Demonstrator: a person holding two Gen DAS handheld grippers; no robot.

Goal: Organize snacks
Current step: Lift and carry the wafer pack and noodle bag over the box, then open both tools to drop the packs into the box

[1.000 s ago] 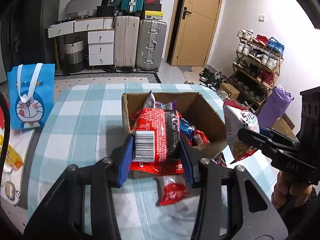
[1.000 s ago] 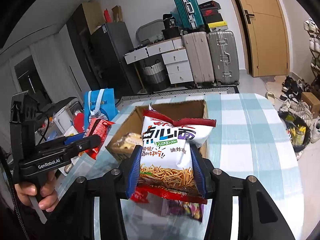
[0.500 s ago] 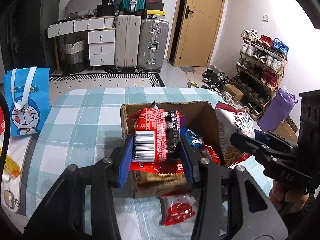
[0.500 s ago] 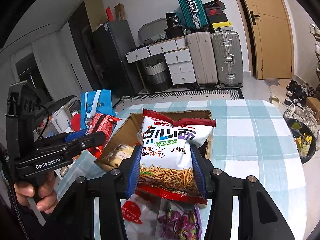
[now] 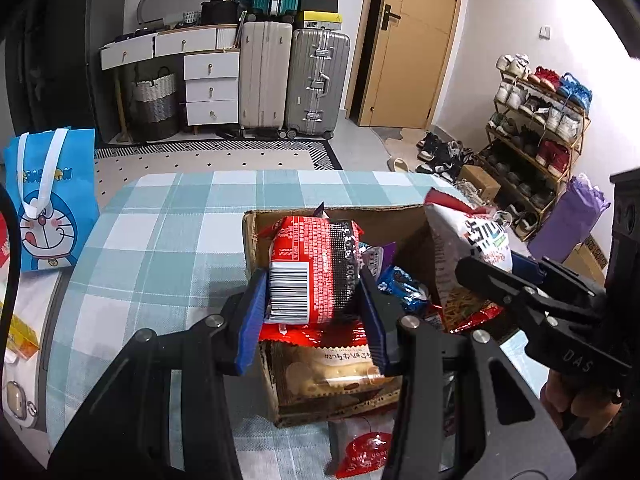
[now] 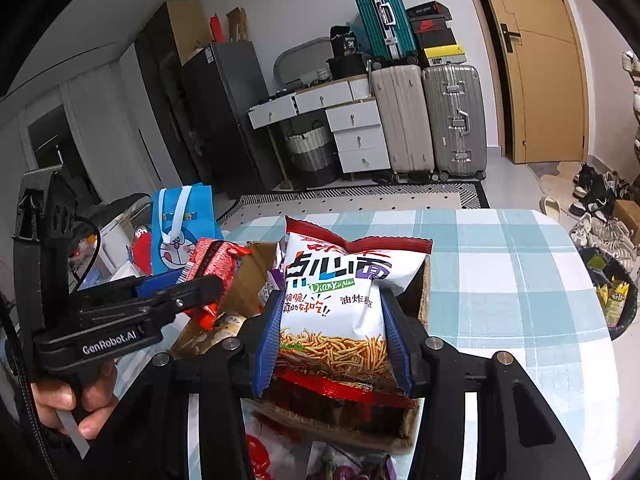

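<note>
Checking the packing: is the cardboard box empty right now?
No, the cardboard box already holds several snack packets, including a blue one and a biscuit pack.

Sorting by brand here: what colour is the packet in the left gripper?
The packet is red with white print and a black band, clearest in the left wrist view.

Clearly a lived-in home, likely an entry room. Suitcases (image 5: 296, 80) stacked against the wall beside white drawers (image 5: 208, 88), a shoe rack (image 5: 536, 120) near the wooden door (image 5: 408, 40), a checked tablecloth (image 5: 160, 232).
</note>
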